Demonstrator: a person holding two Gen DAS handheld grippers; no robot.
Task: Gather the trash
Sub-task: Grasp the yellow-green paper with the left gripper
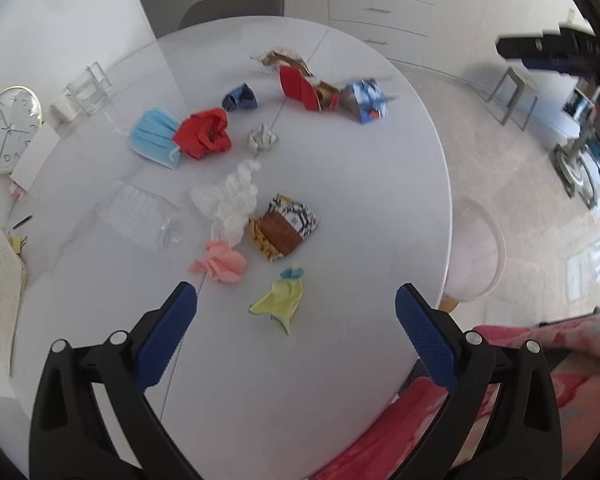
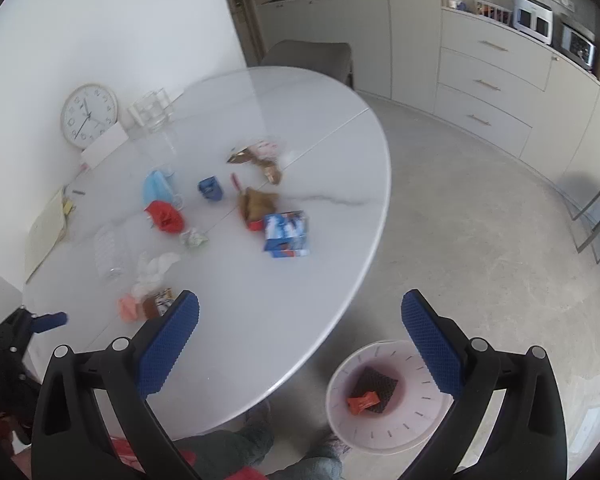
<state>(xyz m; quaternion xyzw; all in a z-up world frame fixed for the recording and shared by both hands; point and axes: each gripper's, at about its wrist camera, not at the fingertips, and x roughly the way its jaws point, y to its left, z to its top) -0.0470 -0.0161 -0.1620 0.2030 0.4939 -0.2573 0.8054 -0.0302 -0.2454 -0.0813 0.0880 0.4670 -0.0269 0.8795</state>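
Left tool spread wide, empty, above yellow wrapper on bench; right tool likewise agape over pink bin.

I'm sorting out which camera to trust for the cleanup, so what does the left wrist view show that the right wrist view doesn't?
Only the left wrist view shows the yellow wrapper near the open left gripper.

Only the right wrist view shows inside the pink bin on the floor, with an orange wrapper in it, below the open right gripper.

Both show the white table, blue carton, red paper and wall clock.
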